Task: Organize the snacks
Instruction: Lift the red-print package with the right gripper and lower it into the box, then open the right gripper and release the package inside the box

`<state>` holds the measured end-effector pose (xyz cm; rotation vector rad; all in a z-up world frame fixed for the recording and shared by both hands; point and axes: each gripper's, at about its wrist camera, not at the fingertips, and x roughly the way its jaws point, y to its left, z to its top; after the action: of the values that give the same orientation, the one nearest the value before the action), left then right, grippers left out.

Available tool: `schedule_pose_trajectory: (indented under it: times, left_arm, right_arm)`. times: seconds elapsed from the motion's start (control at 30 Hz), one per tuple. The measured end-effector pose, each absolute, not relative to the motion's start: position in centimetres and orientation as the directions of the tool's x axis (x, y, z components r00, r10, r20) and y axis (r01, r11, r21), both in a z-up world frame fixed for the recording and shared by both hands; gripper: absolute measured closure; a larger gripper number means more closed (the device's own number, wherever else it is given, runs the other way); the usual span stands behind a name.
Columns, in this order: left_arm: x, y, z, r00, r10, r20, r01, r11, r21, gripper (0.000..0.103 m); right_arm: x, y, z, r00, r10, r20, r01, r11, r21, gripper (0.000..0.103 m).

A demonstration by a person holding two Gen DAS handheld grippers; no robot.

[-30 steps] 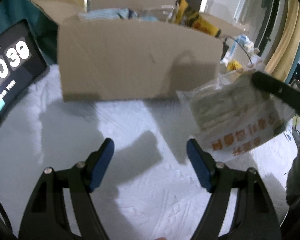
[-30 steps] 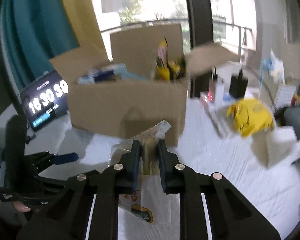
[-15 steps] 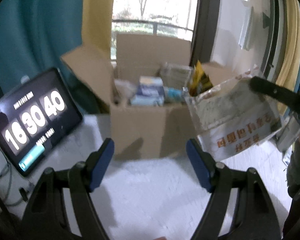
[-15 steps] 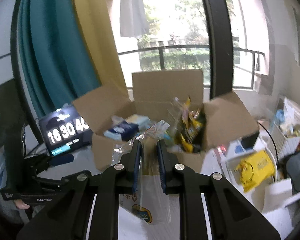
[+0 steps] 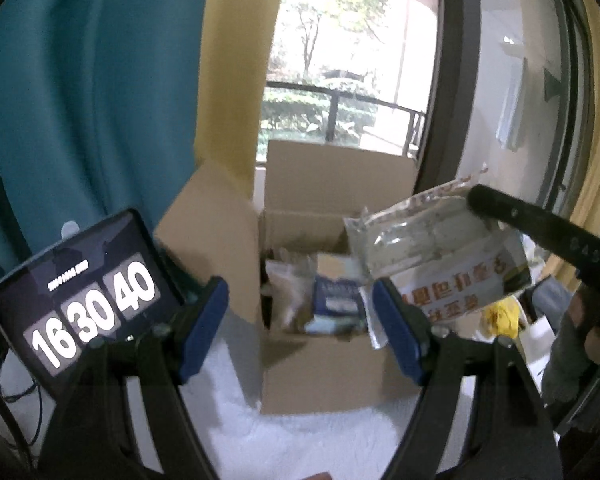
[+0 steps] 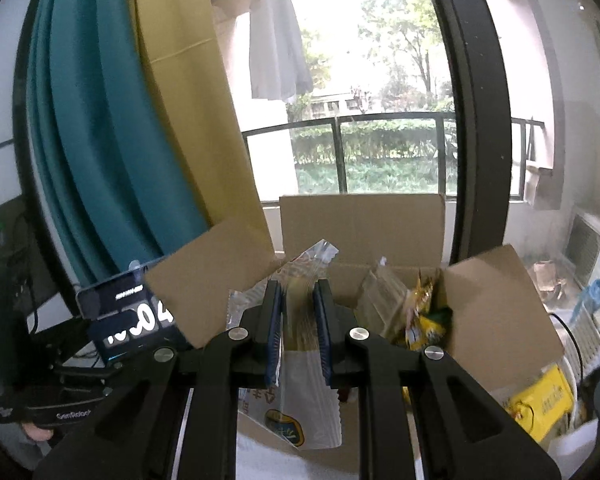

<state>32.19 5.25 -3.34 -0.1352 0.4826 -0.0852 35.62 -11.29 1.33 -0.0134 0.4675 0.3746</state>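
Snack bag held over an open cardboard box

The tablet clock [image 5: 88,292] stands far left. The left gripper [image 5: 300,328] points at the cardboard box [image 5: 324,372], blue pads wide apart, holding nothing. The right gripper [image 6: 298,332] is clamped on a clear snack bag [image 5: 440,256] with orange lettering, raised above the box's right side. The packets inside the box are blurred.

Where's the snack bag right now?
The snack bag is pinched in the right gripper, held up over the near edge of the open cardboard box. In the left wrist view it hangs right of the open left gripper.
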Motion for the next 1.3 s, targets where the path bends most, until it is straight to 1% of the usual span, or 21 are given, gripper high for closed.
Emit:
schedule_pose_trajectory:
  times: [0.13, 0.3, 0.37, 0.43, 0.53, 0.63, 0.7, 0.73, 0.77, 0.83, 0.87, 0.9, 1.03, 1.3]
  left_arm:
    - [34.1, 6.9, -2.6, 0.896, -0.105, -0.432, 0.024, 0.982, -0.189, 0.027]
    - [36.0, 8.8, -2.1, 0.909, -0.060, -0.412, -0.022, 0.981, -0.193, 0.027]
    - [36.7, 9.7, -2.4, 0.909, -0.039, -0.415, -0.048, 0.979, -0.197, 0.027]
    - [37.2, 10.6, -2.8, 0.904, -0.045, -0.426, -0.057, 0.973, -0.224, 0.027]
    - [37.6, 11.0, -3.3, 0.898, -0.022, -0.439, -0.084, 0.971, -0.222, 0.027]
    - [37.8, 10.8, -3.5, 0.893, -0.022, -0.449, -0.087, 0.972, -0.220, 0.027]
    - [38.2, 10.8, -4.0, 0.888, -0.028, -0.460, -0.081, 0.973, -0.214, 0.027]
    - [38.3, 10.6, -4.0, 0.885, -0.030, -0.465, -0.077, 0.975, -0.211, 0.027]
    - [38.4, 10.6, -4.1, 0.883, -0.032, -0.469, -0.074, 0.975, -0.207, 0.027]
    - [38.5, 10.4, -4.3, 0.879, -0.035, -0.476, -0.072, 0.976, -0.204, 0.027]
    - [38.5, 10.4, -4.3, 0.878, -0.031, -0.477, -0.075, 0.977, -0.201, 0.027]
    - [38.4, 10.4, -4.3, 0.878, -0.031, -0.477, -0.075, 0.977, -0.202, 0.027]
    - [38.6, 10.5, -4.1, 0.876, -0.032, -0.481, -0.079, 0.975, -0.208, 0.027]
    - [37.7, 9.5, -3.1, 0.886, -0.041, -0.461, -0.063, 0.976, -0.208, 0.027]
  right_arm:
    - [37.6, -10.7, 1.6, 0.838, 0.341, -0.425, -0.343, 0.936, 0.074, 0.085]
    - [40.7, -10.1, 1.6, 0.850, 0.327, -0.413, -0.322, 0.943, 0.083, 0.085]
    - [42.1, -9.8, 1.4, 0.854, 0.321, -0.410, -0.313, 0.946, 0.089, 0.085]
    - [43.4, -9.5, 1.1, 0.858, 0.314, -0.407, -0.301, 0.949, 0.097, 0.085]
    - [45.6, -9.0, 0.4, 0.860, 0.307, -0.407, -0.285, 0.952, 0.116, 0.085]
    - [48.0, -8.7, -0.5, 0.849, 0.311, -0.427, -0.266, 0.950, 0.162, 0.085]
    - [50.0, -8.7, -1.8, 0.832, 0.297, -0.469, -0.219, 0.952, 0.214, 0.084]
    - [50.8, -8.7, -2.5, 0.816, 0.292, -0.498, -0.195, 0.952, 0.237, 0.083]
    - [51.7, -8.8, -3.2, 0.797, 0.283, -0.534, -0.166, 0.952, 0.257, 0.079]
    - [52.1, -9.3, -4.1, 0.786, 0.262, -0.560, -0.124, 0.954, 0.273, 0.066]
    - [51.9, -9.5, -4.3, 0.789, 0.258, -0.558, -0.120, 0.955, 0.272, 0.057]
    - [51.5, -9.7, -4.3, 0.794, 0.252, -0.553, -0.119, 0.957, 0.265, 0.054]
    - [49.9, -10.2, -3.6, 0.797, 0.249, -0.550, -0.131, 0.961, 0.245, 0.054]
    - [46.2, -10.9, -2.0, 0.800, 0.228, -0.555, -0.157, 0.972, 0.174, 0.054]
